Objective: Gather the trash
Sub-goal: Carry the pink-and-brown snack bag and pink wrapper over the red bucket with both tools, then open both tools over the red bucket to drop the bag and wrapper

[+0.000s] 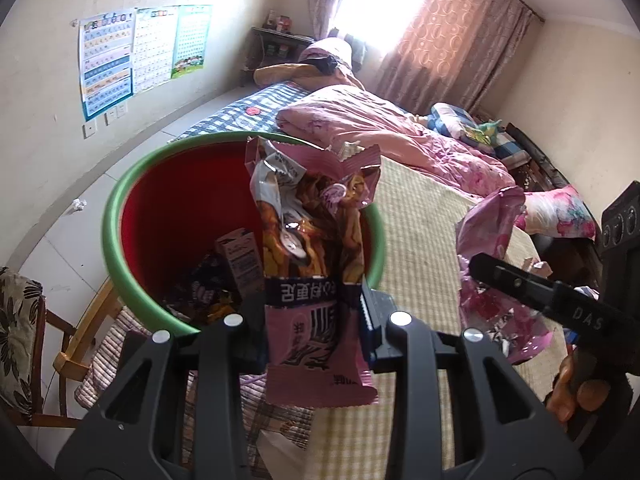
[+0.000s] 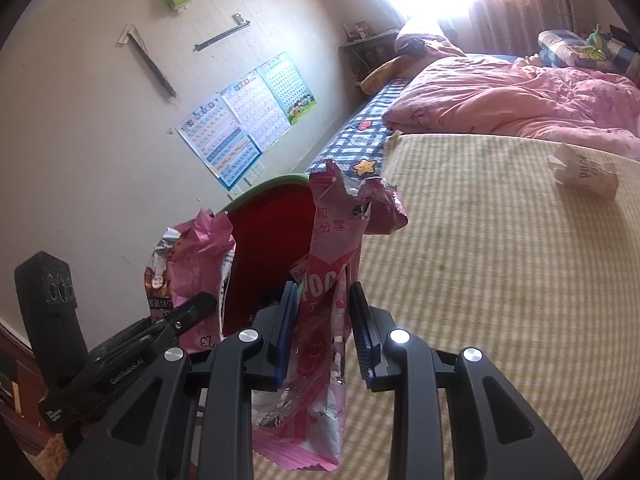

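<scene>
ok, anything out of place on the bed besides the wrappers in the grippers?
Yes: a torn white snack packet lies loose on the yellow checked mattress cover, apart from the red bin. It looks like trash not yet collected.

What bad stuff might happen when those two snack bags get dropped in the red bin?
The left gripper holds its snack bag over the bin's near rim, so it might catch there and fall outside. The right gripper's pink bag hangs beside the bin, above the bed; released now, it would likely miss. Both bags are torn open, so crumbs may spill.
</scene>
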Demonstrator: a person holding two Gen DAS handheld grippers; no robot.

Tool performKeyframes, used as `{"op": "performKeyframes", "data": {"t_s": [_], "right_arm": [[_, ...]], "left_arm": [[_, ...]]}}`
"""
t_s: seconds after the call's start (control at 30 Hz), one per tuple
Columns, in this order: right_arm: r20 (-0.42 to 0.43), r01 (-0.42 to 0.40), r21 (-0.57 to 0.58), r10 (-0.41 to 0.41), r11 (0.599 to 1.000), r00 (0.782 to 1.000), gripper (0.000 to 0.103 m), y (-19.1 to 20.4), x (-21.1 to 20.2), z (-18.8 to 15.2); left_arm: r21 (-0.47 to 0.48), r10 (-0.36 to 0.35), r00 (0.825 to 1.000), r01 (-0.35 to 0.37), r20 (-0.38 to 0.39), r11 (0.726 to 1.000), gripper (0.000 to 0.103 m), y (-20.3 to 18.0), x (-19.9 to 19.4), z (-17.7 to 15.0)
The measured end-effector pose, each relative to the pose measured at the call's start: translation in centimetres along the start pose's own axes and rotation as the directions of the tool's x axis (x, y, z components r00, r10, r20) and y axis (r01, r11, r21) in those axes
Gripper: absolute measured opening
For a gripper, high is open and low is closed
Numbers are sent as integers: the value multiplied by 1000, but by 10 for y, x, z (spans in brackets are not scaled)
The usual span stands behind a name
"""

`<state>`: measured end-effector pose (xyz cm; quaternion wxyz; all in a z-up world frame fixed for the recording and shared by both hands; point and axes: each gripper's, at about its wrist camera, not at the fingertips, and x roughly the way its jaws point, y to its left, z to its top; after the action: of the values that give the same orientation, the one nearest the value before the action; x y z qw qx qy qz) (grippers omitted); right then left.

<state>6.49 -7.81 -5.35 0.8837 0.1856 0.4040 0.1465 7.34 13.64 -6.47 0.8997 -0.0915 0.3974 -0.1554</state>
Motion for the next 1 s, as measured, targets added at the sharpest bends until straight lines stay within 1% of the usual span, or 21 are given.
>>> {"op": "performKeyframes", "data": {"t_s": [0.33,0.63,0.93,0.97,1.0], "right_arm": [[1,-21,-29,21,999,1000,28,21,18,11],[-9,-46,-40,46,998,999,28,37,32,22],[-29,-80,-54,79,995,996,28,46,52,34],[-30,-83,-54,81,995,996,30,46,54,37],[-30,-85,-54,83,995,996,37,47,55,38]], "left_arm": [[-27,42,999,-42,12,999,32,29,-1,8],[-17,33,999,-33,11,999,32,37,9,18],[-31,44,999,-44,3,999,32,42,16,18],[-34,47,999,-47,2,998,32,42,16,18],[-38,52,999,-52,3,998,32,43,17,19]]}}
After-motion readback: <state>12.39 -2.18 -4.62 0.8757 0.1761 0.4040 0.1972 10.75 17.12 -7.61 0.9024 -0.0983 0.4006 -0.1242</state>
